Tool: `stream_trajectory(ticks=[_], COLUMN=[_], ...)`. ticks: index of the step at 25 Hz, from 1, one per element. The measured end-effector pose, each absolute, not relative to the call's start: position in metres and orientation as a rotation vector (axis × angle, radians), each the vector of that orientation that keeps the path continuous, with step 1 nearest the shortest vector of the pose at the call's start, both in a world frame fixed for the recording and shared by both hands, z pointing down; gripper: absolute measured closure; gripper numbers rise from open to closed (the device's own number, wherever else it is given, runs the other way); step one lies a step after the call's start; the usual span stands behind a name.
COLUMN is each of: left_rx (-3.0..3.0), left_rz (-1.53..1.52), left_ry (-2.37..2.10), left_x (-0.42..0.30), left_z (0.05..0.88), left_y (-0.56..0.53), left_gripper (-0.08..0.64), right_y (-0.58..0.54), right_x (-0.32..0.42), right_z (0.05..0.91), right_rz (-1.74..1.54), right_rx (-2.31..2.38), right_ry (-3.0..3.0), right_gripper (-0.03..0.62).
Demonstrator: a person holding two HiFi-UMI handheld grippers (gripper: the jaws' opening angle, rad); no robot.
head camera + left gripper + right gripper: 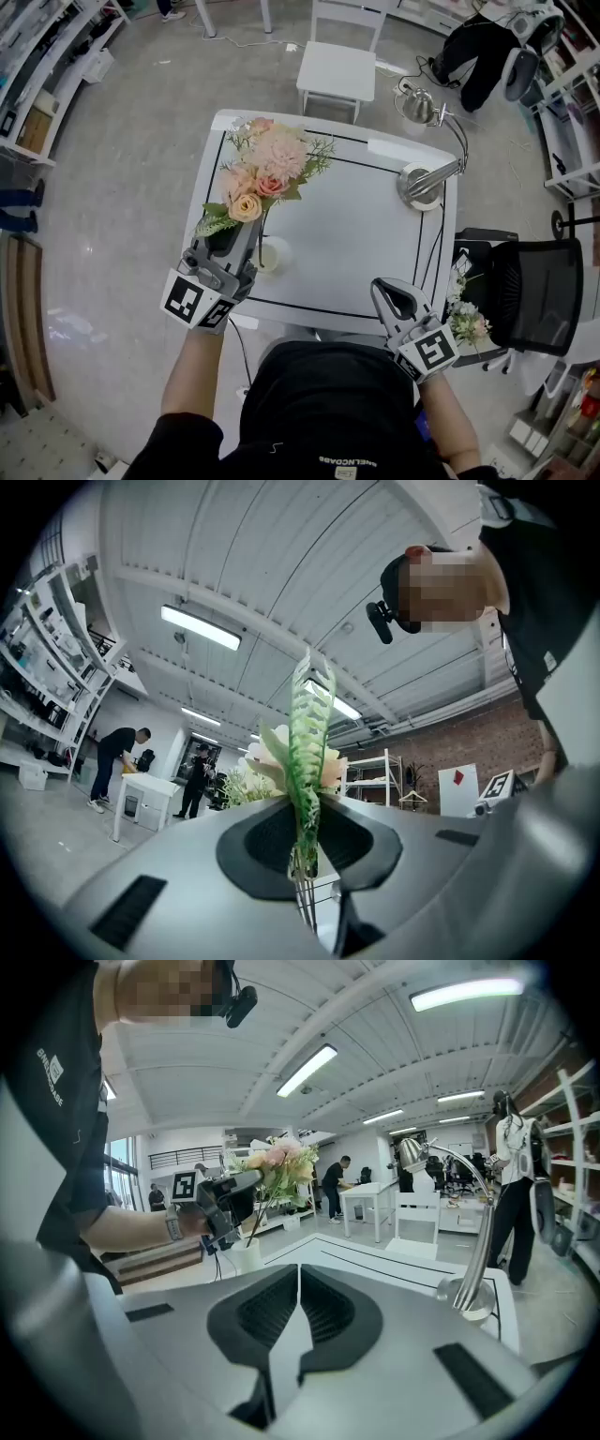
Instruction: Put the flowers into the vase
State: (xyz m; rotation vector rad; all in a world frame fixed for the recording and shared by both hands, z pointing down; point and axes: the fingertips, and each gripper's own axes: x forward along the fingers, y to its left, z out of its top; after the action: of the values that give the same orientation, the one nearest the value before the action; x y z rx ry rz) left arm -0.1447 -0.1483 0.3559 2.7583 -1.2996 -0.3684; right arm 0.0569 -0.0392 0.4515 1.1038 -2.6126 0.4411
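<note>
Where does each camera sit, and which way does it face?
Head view: head-mounted, steeply down at the table; shows torso, left claw, right claw.
Left gripper view: on left claw, tilted up past the gripped flowers to the ceiling; torso at right.
Right gripper view: on right claw, across the table toward the lamp; left forearm shows.
Shared: all three show the flowers.

The flowers [272,164] look plastic, the table [349,236] glossy

Long ceiling strip lights [200,628] wash the room in bright, even white, leaving only faint shadows on the white table [375,234] and a dull sheen on the floor [112,187]. Both gripper views bulge strongly, going black at the corners, with the nearest grey parts soft.
</note>
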Motion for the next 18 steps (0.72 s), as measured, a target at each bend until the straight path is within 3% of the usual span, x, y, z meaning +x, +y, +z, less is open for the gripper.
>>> stream_trajectory(ticks=[18], left_rx=[2.715], left_rz=[-0.304], left_ry=[-1.306], left_x=[-0.158], left_z=[0.384], left_y=[-0.101], left_gripper=[0.512], right_y=[-0.033], right_x=[0.034], right_z=[0.454], right_rz=[0.416], right_rx=[1.023], right_ry=[-2.640], right_gripper=[0.580])
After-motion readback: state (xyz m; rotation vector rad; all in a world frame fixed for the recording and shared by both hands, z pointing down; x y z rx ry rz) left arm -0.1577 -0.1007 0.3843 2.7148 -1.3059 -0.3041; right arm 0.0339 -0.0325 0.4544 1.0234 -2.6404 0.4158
